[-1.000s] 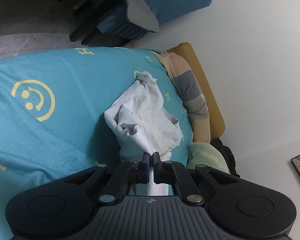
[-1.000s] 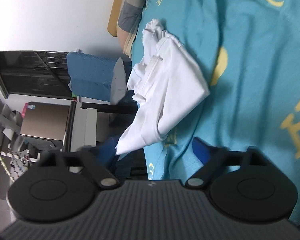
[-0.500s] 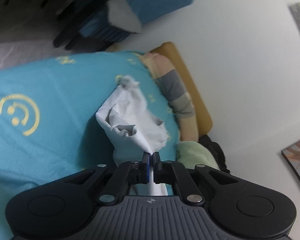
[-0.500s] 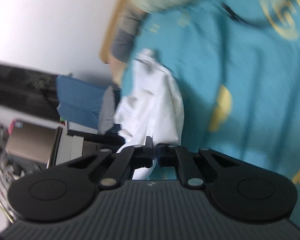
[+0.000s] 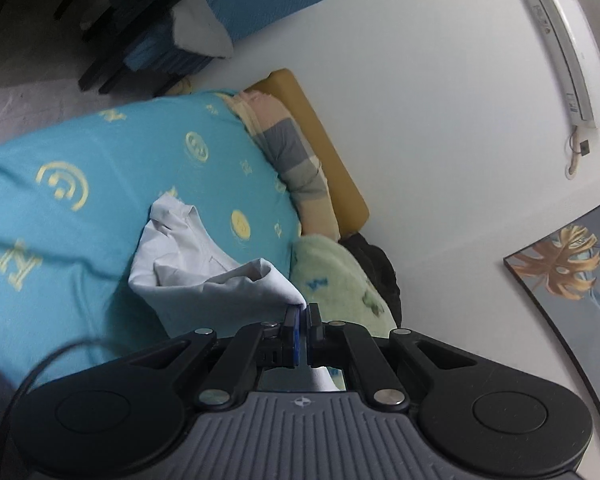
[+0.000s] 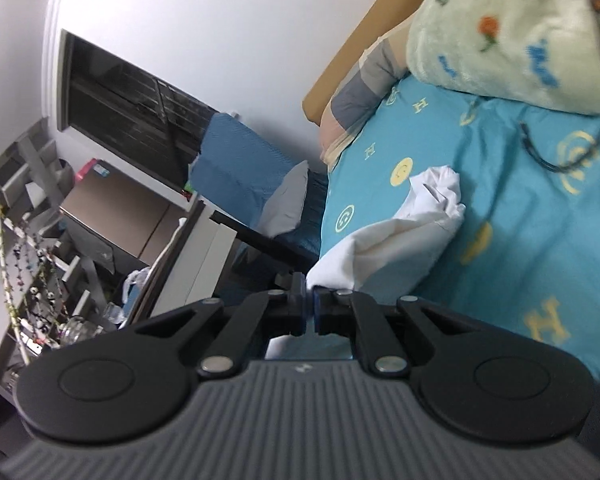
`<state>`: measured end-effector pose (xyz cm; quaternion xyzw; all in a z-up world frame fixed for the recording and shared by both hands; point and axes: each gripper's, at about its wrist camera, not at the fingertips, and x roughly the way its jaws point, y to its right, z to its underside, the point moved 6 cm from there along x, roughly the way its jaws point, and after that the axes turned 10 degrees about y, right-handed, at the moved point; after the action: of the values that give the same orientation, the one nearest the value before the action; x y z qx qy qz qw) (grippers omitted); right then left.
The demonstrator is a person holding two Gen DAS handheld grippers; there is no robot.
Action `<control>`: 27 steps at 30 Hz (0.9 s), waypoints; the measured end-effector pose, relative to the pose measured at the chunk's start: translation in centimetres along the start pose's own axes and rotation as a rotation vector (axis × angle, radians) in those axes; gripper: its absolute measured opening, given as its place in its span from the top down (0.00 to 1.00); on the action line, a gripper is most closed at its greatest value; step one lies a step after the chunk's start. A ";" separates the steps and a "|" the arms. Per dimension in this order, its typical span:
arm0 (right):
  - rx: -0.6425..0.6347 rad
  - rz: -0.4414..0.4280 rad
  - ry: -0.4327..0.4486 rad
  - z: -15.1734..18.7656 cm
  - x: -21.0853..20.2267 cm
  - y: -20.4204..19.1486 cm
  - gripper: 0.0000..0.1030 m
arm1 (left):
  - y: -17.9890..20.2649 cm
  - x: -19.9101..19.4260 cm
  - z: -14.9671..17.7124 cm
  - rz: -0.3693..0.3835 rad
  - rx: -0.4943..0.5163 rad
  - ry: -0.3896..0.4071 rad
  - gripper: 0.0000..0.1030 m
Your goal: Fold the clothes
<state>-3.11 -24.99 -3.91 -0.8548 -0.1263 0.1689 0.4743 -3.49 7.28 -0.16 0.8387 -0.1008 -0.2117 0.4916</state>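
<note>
both grippers' fingers pinch the white garment (image 5: 204,276) over the turquoise bedspread (image 5: 100,184) — white wall (image 5: 420,100) behind.

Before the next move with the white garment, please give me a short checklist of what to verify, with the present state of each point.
1. Left gripper shut on the white garment: ok, cloth is pinched between its fingers.
2. Right gripper shut on the white garment: ok, an edge is clamped.
3. Grippers hold matching corners: cannot tell, the cloth is bunched.
4. Garment spread out flat: not ok, its far end lies crumpled on the blue bedsheet.
5. Black cable away from the garment: ok, it lies apart, nearer the green blanket.
6. Garment fully lifted off the bed: not ok.
</note>
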 end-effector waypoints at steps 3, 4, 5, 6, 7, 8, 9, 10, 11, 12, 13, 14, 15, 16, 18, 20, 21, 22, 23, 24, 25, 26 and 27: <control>0.034 0.020 0.004 0.9 -1.6 1.4 0.94 | -0.7 -0.8 1.4 -0.004 -0.008 -0.026 0.97; 0.045 0.025 0.002 1.1 -1.7 1.8 0.94 | -0.8 -0.7 1.6 -0.008 0.001 -0.028 0.97; 0.039 0.018 0.001 0.9 -1.3 1.9 0.94 | -0.6 -0.2 1.4 -0.018 0.019 -0.020 0.97; 0.028 0.021 -0.001 0.4 -0.4 1.9 0.94 | -0.5 0.4 1.2 -0.027 0.037 -0.012 0.97; 0.018 0.026 -0.003 -0.2 0.6 1.9 0.94 | -0.3 1.8 0.6 -0.042 0.042 -0.011 0.97; 0.016 0.033 -0.007 -1.0 2.1 1.9 0.93 | -0.2 3.2 -0.1 -0.058 0.047 -0.011 0.97; 0.016 0.040 -0.012 -1.9 3.8 2.0 0.93 | 0.0 4.6 -0.8 -0.073 0.051 -0.011 0.97; 0.016 0.047 -0.017 -2.7 5.5 2.1 0.93 | 0.1 6.0 -1.5 -0.088 0.055 -0.011 0.97; 0.016 0.054 -0.021 -3.6 7.2 2.1 0.93 | 0.3 7.9 -2.5 -0.108 0.077 -0.008 0.97; 0.018 0.069 -0.026 -4.3 9.2 2.5 0.93 | 0.6 9.8 -3.4 -0.127 0.100 -0.005 0.97; 0.020 0.085 -0.031 -5.0 11.2 3.0 0.93 | 0.7 11.8 -4.5 -0.140 0.134 -0.001 0.97; 0.023 0.102 -0.035 -5.7 13.3 3.5 0.93 | 0.5 13.7 -5.4 -0.157 0.149 -0.006 0.97; 0.015 0.118 -0.047 -6.0 15.4 4.3 0.93 | 0.2 15.5 -6.0 -0.178 0.174 -0.003 0.97; 0.005 0.135 -0.060 -6.3 17.5 5.2 0.93 | -0.1 17.4 -6.5 -0.200 0.200 0.001 0.97; 0.011 0.193 -0.089 -6.3 21.0 7.5 0.93 | -1.8 21.0 -7.0 -0.238 0.230 -0.017 0.97; 0.011 0.199 -0.127 -5.6 23.5 9.7 0.92 | -4.5 23.5 -7.4 -0.253 0.202 -0.018 0.97; 0.013 0.190 -0.141 -5.2 24.3 10.8 0.91 | -5.9 24.3 -7.6 -0.257 0.181 -0.015 0.97; 0.013 0.181 -0.159 -5.0 24.7 11.4 0.91 | -7.4 25.2 -7.8 -0.260 0.160 -0.011 0.97; 0.013 0.172 -0.180 -4.8 25.0 11.9 0.91 | -8.8 26.1 -8.0 -0.264 0.139 -0.008 0.98; 0.012 0.164 -0.200 -4.6 25.2 12.3 0.91 | -9.5 26.5 -8.2 -0.263 0.148 -0.024 0.99; 0.011 0.155 -0.221 -4.4 25.5 12.8 0.89 | -10.1 26.9 -8.3 -0.262 0.158 -0.042 0.98; 0.002 0.133 -0.235 -4.5 25.4 12.6 0.87 | -10.1 27.1 -8.3 -0.247 0.156 -0.071 0.93; -0.010 0.106 -0.248 -4.8 25.2 12.2 0.85 | -10.0 27.2 -8.3 -0.232 0.153 -0.101 0.87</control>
<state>22.51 -25.51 -16.26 -0.8352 -0.1394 0.2973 0.4412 24.05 8.47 -12.29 0.8680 -0.0435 -0.3006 0.3929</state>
